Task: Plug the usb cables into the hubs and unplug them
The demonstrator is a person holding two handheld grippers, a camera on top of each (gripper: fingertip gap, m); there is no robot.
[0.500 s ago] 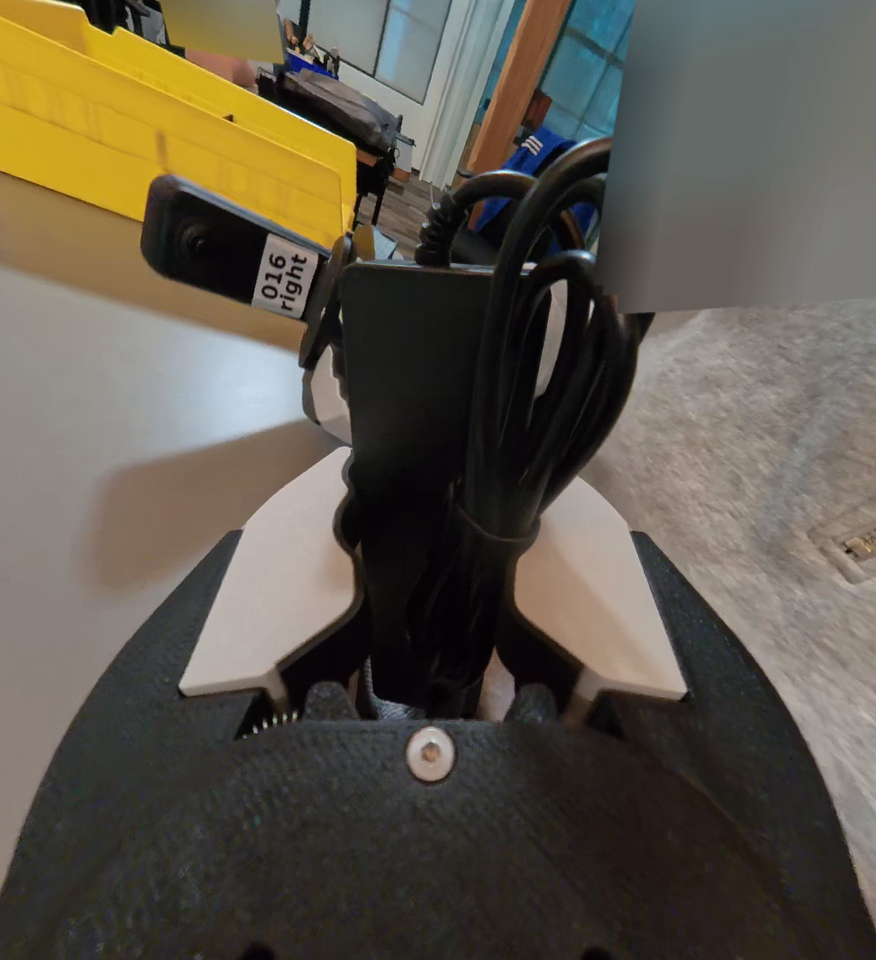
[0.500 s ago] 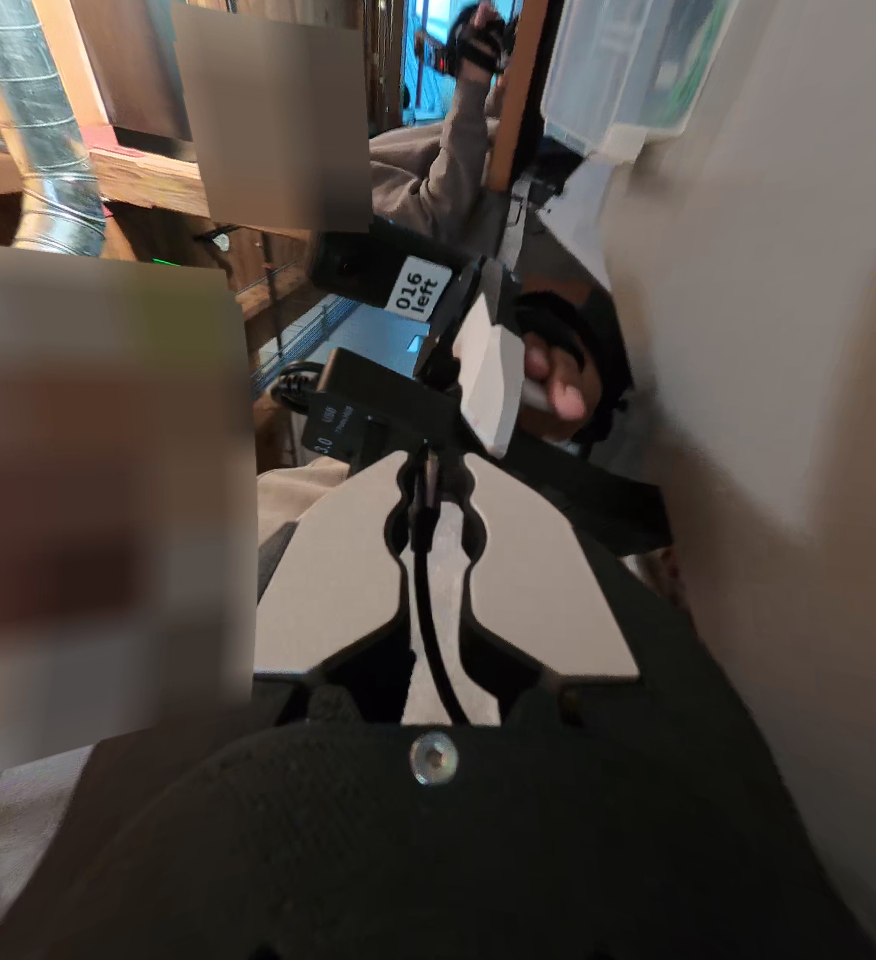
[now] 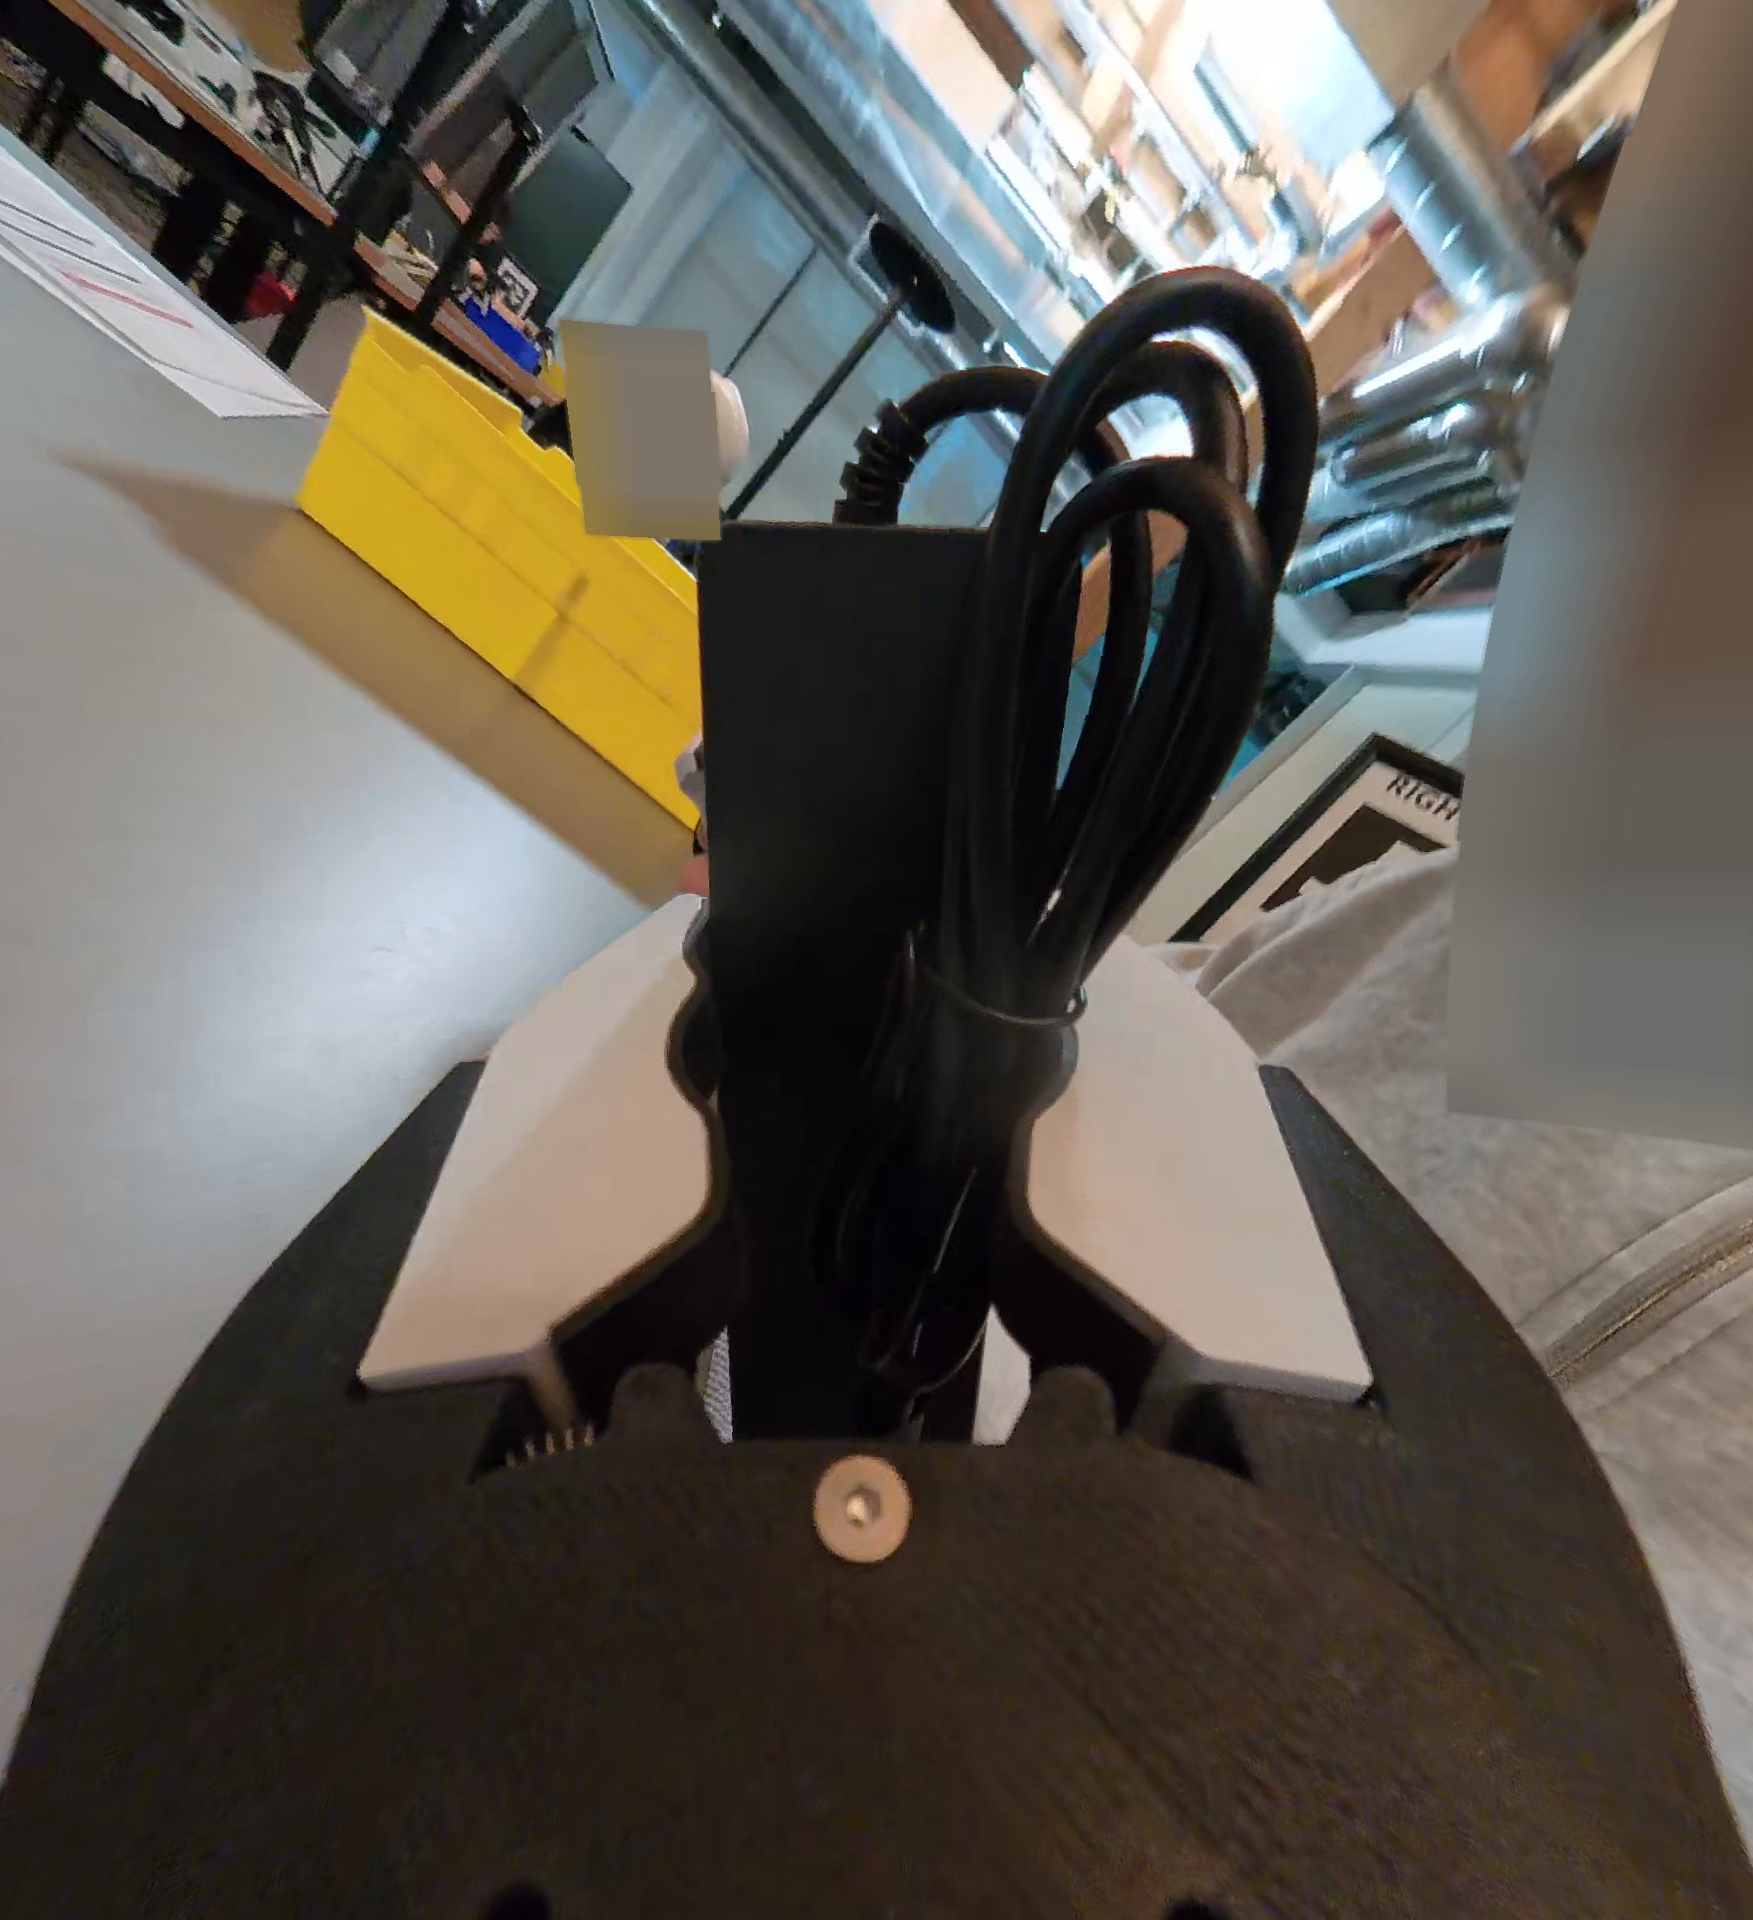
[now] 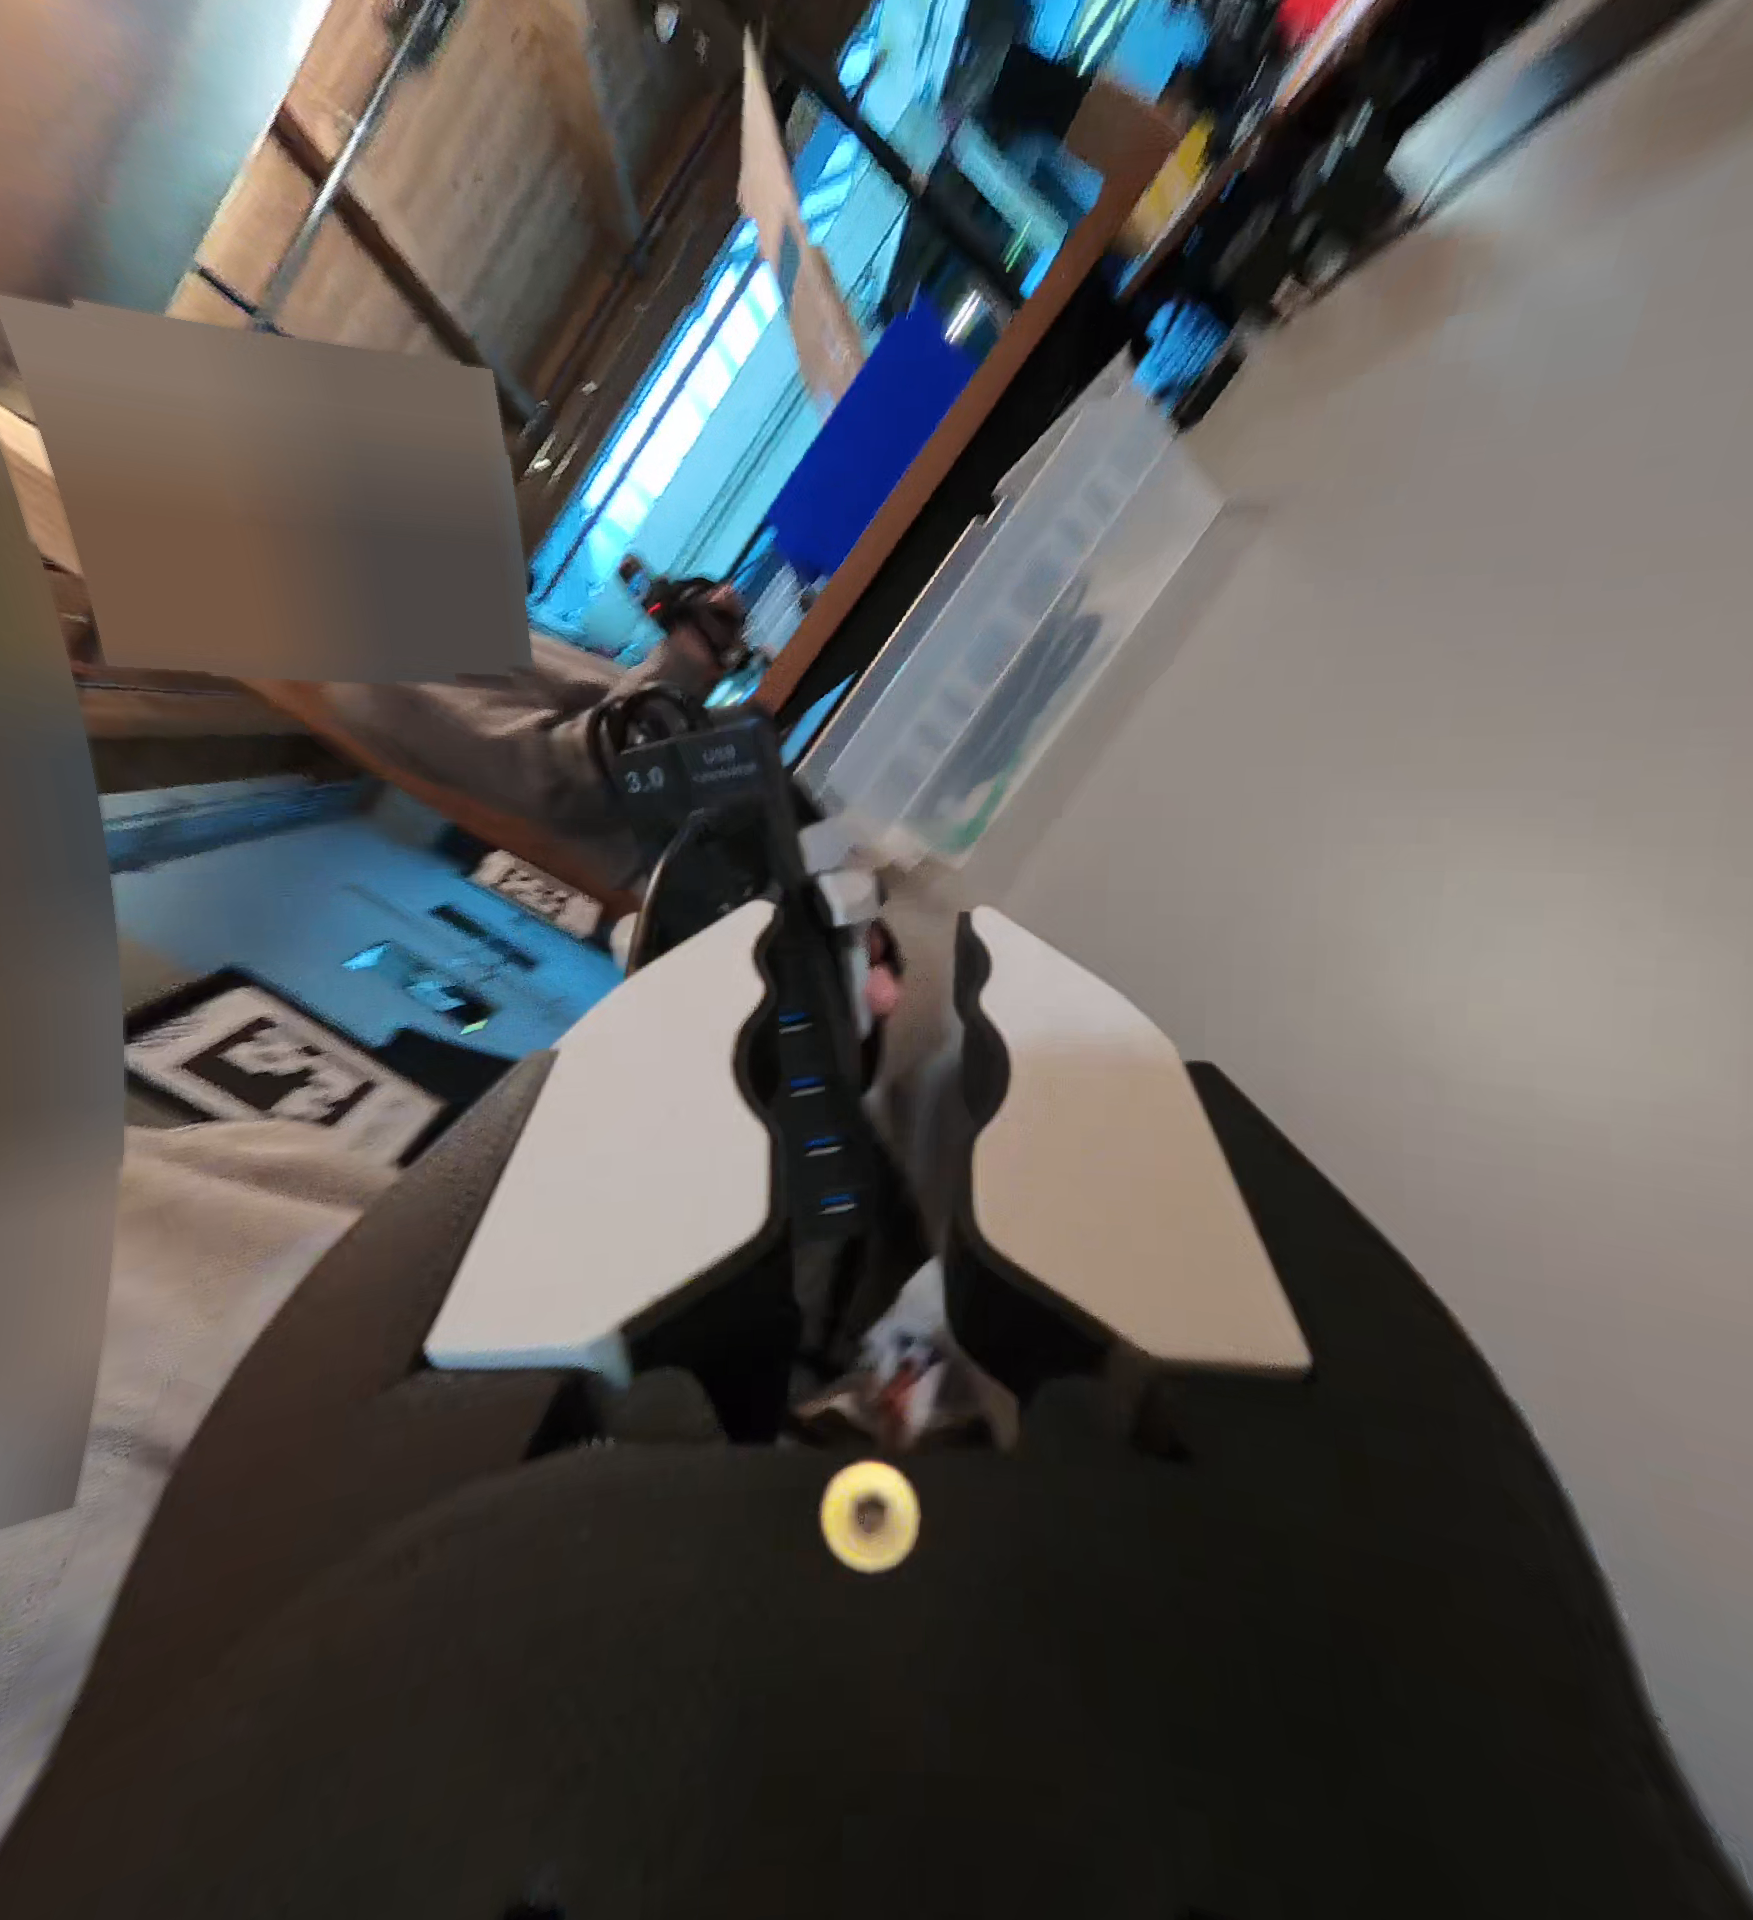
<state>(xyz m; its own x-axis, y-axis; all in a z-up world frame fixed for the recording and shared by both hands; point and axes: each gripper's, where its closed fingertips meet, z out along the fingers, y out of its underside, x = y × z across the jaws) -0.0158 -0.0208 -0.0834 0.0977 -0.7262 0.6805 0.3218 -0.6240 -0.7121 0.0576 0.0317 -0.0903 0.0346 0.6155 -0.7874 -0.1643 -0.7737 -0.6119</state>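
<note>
Since the earlier frame, our right hand-held gripper (image 4: pixel 867 977) has released the cable plug; its fingers now stand apart and empty, with the USB hub (image 4: pixel 818 1117), its blue ports in a row, showing in the gap. Working left to right: yellow bin (image 3: pixel 498 582) on the bench (image 3: pixel 176 831), then our left hand-held gripper (image 3: pixel 887 997) clamped on the hub body and its bundled black cable (image 3: pixel 1152 644).

yellow bin (image 3: pixel 498 561) on the pale table (image 3: pixel 176 831) (clear box (image 4: pixel 1017 665) blurred).
</note>
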